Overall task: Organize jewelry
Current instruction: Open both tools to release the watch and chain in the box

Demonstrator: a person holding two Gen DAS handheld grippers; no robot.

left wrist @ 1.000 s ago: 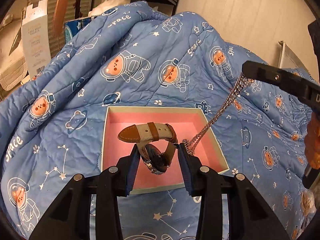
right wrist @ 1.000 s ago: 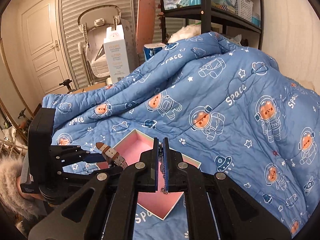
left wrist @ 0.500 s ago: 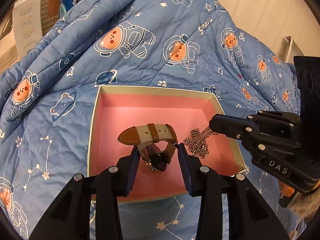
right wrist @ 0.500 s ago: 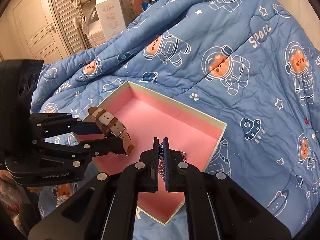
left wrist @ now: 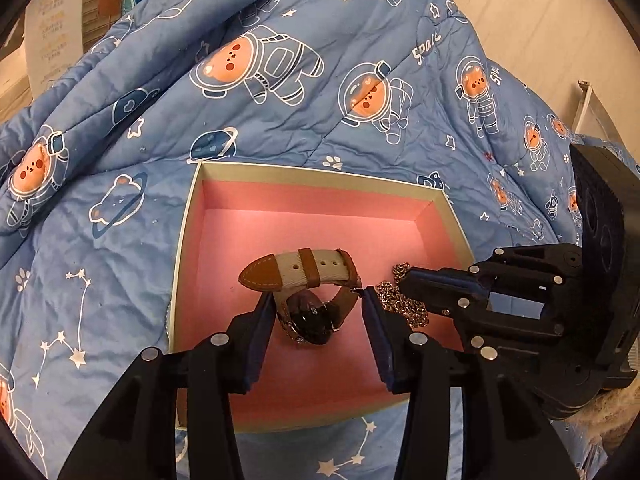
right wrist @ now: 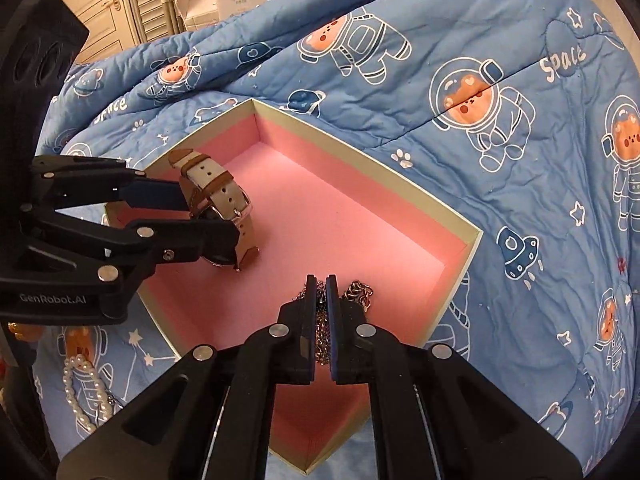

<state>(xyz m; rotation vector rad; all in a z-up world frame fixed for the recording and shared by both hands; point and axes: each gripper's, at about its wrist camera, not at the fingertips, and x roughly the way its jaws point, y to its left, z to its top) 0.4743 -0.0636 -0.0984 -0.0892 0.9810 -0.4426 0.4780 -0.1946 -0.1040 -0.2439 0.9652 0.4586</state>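
Left wrist view first: the left claw (left wrist: 318,308) has just been spreading its jaws, and the watch (left wrist: 306,292) sits between them on the pink floor of the box (left wrist: 188,220). A second ago the pads pinched the watch case up in the air; now there is a visible gap on both sides, so I read this as the watch set down and let go. The strap loop stands up over the dark face. At the right, the right claw (left wrist: 404,280) has dropped from high above the blanket (left wrist: 280,100) down into the box, and the chain (left wrist: 404,304) that hung long from it is now heaped on the pink lining just beside the watch.

Over to the right wrist view: the right claw (right wrist: 321,280) is squeezed fully together with chain links (right wrist: 358,294) caught between the pads, the rest pooled on the box (right wrist: 472,236) floor. The left claw (right wrist: 208,210) flanks the watch (right wrist: 224,204) on the far side. Outside the box, on the blanket (right wrist: 480,40) at lower left, a pearl bracelet (right wrist: 82,390) waits.

So the watch looks delivered; the chain needs only its release, and the pearls seem next.
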